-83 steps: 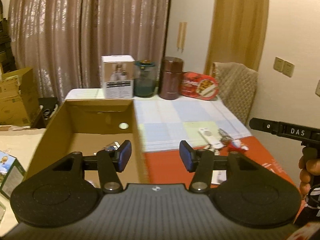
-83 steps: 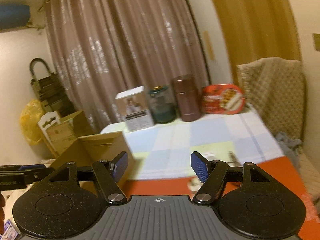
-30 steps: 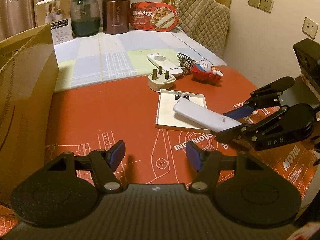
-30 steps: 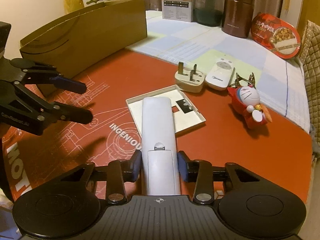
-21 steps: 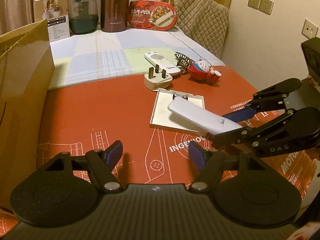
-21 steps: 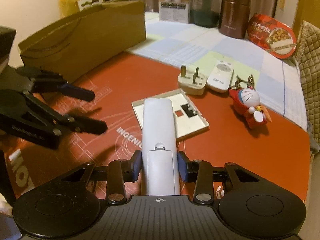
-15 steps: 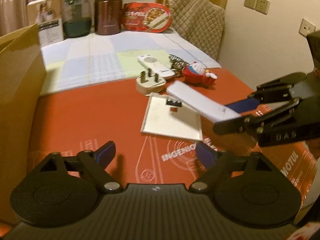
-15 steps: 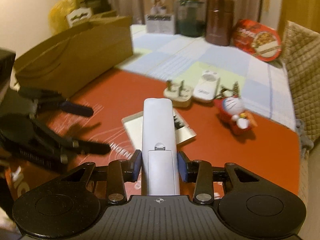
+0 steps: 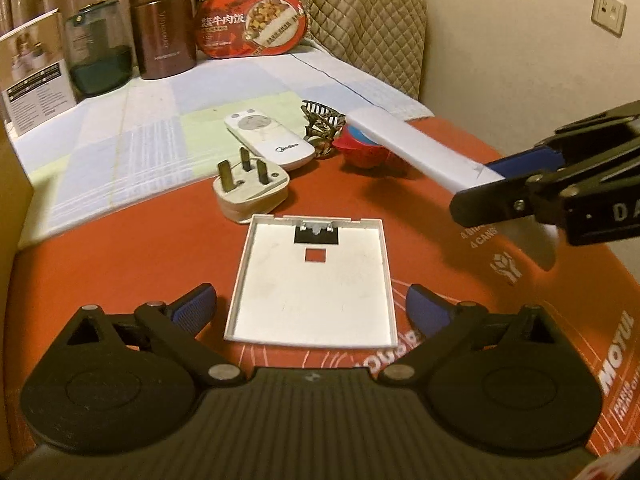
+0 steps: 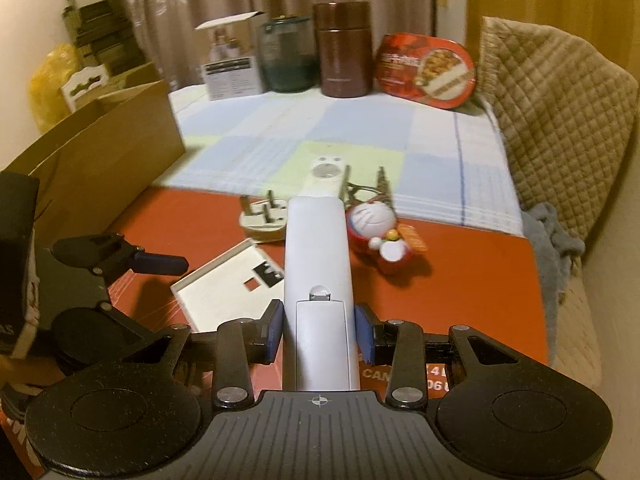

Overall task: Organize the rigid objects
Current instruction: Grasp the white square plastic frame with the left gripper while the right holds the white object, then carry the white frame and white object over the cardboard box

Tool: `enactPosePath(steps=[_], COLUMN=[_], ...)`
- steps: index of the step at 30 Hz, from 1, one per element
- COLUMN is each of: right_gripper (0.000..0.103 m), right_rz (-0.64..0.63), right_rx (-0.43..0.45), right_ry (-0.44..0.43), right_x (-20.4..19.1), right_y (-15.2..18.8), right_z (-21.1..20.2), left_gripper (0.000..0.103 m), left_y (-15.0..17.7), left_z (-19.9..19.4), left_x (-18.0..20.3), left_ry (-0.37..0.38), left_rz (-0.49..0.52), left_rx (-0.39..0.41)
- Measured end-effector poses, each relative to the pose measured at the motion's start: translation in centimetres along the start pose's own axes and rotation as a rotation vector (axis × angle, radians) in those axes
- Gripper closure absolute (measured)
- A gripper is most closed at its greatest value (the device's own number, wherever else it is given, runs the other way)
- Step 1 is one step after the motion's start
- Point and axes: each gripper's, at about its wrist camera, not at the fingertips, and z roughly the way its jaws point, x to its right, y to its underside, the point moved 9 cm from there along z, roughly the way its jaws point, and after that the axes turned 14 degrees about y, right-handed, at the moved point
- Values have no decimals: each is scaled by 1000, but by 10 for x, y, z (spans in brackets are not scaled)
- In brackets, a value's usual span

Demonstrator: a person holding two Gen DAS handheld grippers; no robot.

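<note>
Right gripper [image 10: 319, 334] is clamped on a long grey remote [image 10: 318, 276], blue pads [image 10: 273, 332] pressing both long sides near its rear end. Remote is off the table, sticking forward over the red mat [image 10: 472, 264]; in the left wrist view its far tip hides part of the red Doraemon toy [image 9: 362, 152].

Left gripper [image 9: 311, 305] is spread wide, nothing between the fingers. It sits low over the mat, fingertips flanking the near edge of the white square cover plate [image 9: 314, 284]; cannot tell if they touch it. Plate lies flat on the mat, hollow side up, with a small square cutout near its far edge.

Just beyond the plate: white three-pin plug [image 9: 251, 190], pins up, at the mat/tablecloth border. Behind it a white Midea remote [image 9: 268, 144] on the checked tablecloth [image 9: 160, 120], a dark hair claw clip [image 9: 322, 126] just beside it, close to the toy.

Cardboard box [image 10: 108, 148] stands at the table's left side. Along the back: white product box [image 10: 232, 64], green glass jar [image 10: 286, 56], brown canister [image 10: 346, 48], red oval food tin [image 10: 426, 72]. Quilted chair back [image 10: 552, 120] on the right.
</note>
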Motion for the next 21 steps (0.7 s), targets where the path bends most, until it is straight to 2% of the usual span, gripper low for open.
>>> enactPosePath(steps=[4, 8, 15, 21], right_gripper=[68, 68, 68, 68], right_rz=[34, 56, 73, 81], right_rx=[-6, -10, -1, 23], right_ry=[22, 30, 34, 37], right_x=[6, 11, 9, -2], right_y=[-1, -2, -6, -14], right_z=[2, 3, 0, -12], left_gripper=[6, 20, 20, 21], left_y=[-4, -10, 6, 22], left_z=[9, 9, -11, -43], left_x=[-2, -4, -5, -8], left_ry=[-8, -16, -36, -54], left_rz=[1, -9, -40, -101], left_rx=[2, 9, -11, 15])
